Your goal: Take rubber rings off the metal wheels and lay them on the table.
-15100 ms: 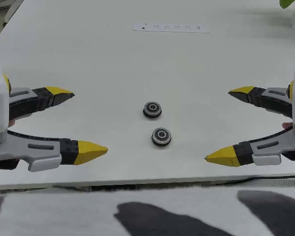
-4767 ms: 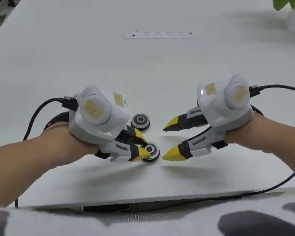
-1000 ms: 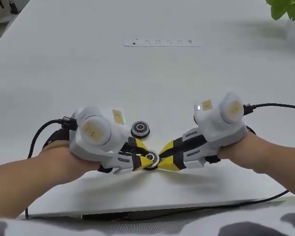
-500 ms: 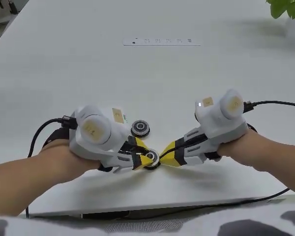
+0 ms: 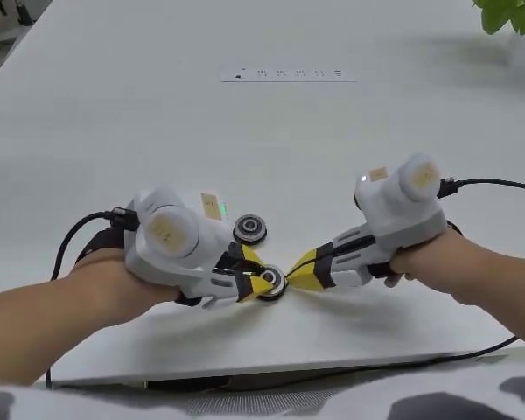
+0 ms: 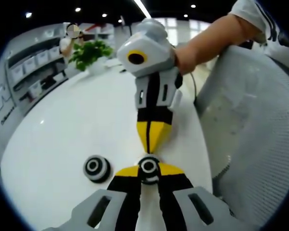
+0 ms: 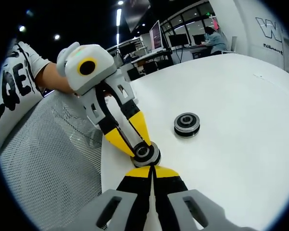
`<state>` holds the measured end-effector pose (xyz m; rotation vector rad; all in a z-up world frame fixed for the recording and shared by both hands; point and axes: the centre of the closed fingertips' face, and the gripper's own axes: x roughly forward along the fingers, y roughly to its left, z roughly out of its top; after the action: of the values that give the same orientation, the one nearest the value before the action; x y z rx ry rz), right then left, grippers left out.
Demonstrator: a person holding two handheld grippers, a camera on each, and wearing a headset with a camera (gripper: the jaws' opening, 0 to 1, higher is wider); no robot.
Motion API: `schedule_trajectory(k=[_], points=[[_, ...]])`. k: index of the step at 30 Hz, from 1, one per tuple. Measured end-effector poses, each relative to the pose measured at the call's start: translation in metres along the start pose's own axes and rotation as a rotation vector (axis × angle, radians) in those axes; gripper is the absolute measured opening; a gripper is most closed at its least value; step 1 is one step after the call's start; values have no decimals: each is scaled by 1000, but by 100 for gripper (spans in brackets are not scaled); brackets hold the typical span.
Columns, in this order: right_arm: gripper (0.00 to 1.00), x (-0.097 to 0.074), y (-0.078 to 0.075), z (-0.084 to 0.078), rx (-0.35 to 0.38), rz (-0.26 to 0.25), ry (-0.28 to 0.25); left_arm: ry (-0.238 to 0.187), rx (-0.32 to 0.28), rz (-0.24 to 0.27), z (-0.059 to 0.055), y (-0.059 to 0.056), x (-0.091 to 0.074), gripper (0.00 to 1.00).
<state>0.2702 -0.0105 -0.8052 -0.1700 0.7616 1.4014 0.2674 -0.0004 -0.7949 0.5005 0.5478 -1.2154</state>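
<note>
Left gripper [image 6: 149, 170] and right gripper [image 7: 153, 171] meet tip to tip near the front edge of the white surface [image 5: 332, 131]. The left gripper's jaws clamp the near metal wheel [image 7: 145, 153] by its sides. The right gripper's jaws are pressed together, their point touching that wheel's rim; whether they nip its rubber ring [image 7: 156, 155] is unclear. The second wheel [image 7: 187, 123] lies just beyond on the surface, apart from both grippers.

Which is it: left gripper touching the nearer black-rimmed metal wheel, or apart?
Touching. Left gripper view: the left gripper clamps the black-rimmed metal wheel, yellow tips pressed on both sides.
</note>
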Motion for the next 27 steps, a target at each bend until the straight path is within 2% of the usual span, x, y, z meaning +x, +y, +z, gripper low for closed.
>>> schedule_trajectory(k=[6,8,10,18,27], points=[[0,-1,-1,2,12,-2,-12,2,-4,8,0,1,0,13],[0,-3,0,8,35,3,-46,4,-6,10,0,1,0,13],[0,-3,0,9,43,0,-51,6,-8,16,1,1,0,13],[0,-2,3,11,63,1,-66,23,-20,30,1,1,0,13],[0,-2,4,12,60,2,-58,39,-27,36,1,2,0,13]])
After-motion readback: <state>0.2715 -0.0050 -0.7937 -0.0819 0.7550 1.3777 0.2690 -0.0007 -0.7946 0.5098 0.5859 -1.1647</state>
